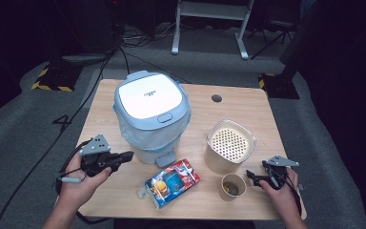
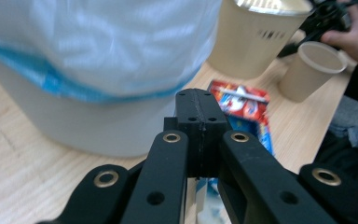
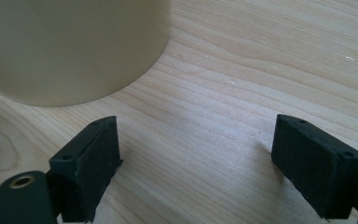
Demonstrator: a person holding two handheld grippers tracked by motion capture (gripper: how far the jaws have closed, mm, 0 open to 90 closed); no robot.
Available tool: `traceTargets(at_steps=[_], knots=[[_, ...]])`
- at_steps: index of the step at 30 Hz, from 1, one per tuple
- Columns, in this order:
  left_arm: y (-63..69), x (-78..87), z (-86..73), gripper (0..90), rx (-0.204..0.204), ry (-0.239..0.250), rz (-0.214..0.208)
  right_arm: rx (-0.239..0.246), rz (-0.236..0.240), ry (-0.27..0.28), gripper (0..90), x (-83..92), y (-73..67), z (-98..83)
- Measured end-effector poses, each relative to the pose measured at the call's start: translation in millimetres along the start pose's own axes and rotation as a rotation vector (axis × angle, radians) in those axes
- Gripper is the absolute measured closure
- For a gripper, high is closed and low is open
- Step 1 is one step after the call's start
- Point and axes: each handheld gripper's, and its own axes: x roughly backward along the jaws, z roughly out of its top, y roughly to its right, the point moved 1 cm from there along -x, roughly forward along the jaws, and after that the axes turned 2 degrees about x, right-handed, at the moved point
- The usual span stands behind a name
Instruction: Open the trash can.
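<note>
High view: left gripper [image 1: 126, 155] — jaws pressed together, empty — hovers beside the bin [image 1: 151, 114] near the table's [image 1: 248, 107] left edge; right gripper [image 1: 250, 176], jaws spread, rests by the paper cup [image 1: 232, 186] near the front-right corner.

colours: black jaws, pale wood, blue-white bin

left gripper [image 1: 124, 156] matt black with brass-coloured rivets, grey plate on top; past its fingertips a white bin [image 1: 151, 117] with light-blue lid rim and a translucent blue-tinted liner. beside those tips a snack pack [image 1: 171, 182], red and blue print. right gripper [image 1: 251, 176] black; ahead of its fingers [image 3: 91, 163] a cream container [image 1: 230, 145] with dotted perforated top and a tan paper cup [image 1: 233, 186]. table [image 1: 238, 107] light wood grain.
</note>
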Motion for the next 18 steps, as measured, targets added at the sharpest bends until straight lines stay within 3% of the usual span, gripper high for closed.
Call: traceTargets(at_steps=[5,11,15,18], knots=[[7.1,5.7,19.1,90.0,-0.032,0.045,-0.019,0.001,0.000,0.000,15.3,0.0,0.0,0.0],[20.3,12.1,51.8,90.0,-0.074,0.103,-0.009,0.001,0.000,0.000,15.3,0.0,0.0,-0.1],[29.6,8.7,75.2,90.0,-0.126,0.128,-0.007,0.001,0.000,0.000,15.4,0.0,0.0,-0.1],[29.7,0.9,88.3,90.0,-0.132,0.140,-0.002,0.001,0.000,0.001,15.3,0.0,0.0,-0.1]])
